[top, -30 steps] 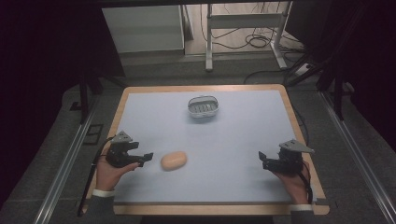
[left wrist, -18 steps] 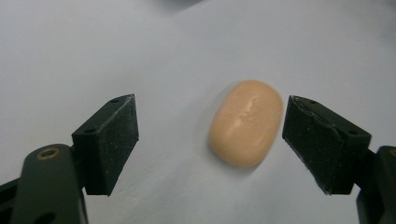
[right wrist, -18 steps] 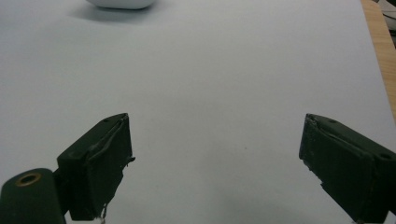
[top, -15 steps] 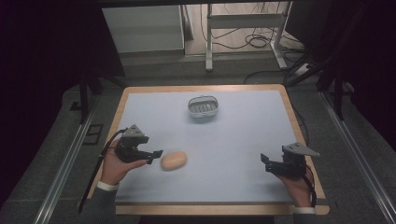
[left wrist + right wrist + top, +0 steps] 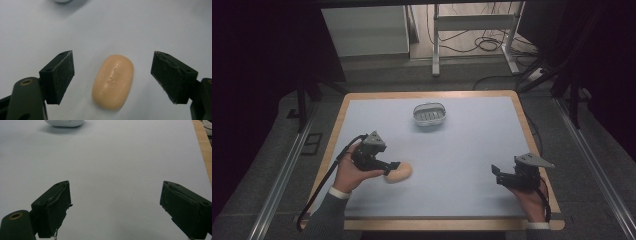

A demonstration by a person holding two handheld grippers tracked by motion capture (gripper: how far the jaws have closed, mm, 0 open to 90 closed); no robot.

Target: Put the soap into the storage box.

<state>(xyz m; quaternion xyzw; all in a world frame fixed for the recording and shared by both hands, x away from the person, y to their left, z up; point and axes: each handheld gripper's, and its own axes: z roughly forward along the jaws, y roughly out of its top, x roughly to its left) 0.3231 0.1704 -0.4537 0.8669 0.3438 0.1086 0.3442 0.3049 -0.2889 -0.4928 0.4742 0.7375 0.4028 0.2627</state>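
Note:
A tan oval bar of soap (image 5: 398, 172) (image 5: 113, 81) lies flat on the pale blue table top. My left gripper (image 5: 391, 167) (image 5: 112, 75) is open, with one jaw on each side of the soap and a gap to it on both sides. A white soap dish (image 5: 429, 114) stands at the far middle of the table; its edge shows as a white rim (image 5: 64, 123) at the top of the right gripper view. My right gripper (image 5: 497, 175) (image 5: 115, 207) is open over bare table near the right front, with nothing between its jaws.
The table top has a wooden border (image 5: 532, 130), and its right edge (image 5: 201, 142) runs close to my right gripper. Metal rails (image 5: 287, 170) flank the table on the floor. Cables and a metal stand (image 5: 472, 30) lie beyond the far edge.
My left gripper has moved right and forward until its open jaws straddle the soap. My right gripper has shifted slightly toward the front edge. The soap has not moved.

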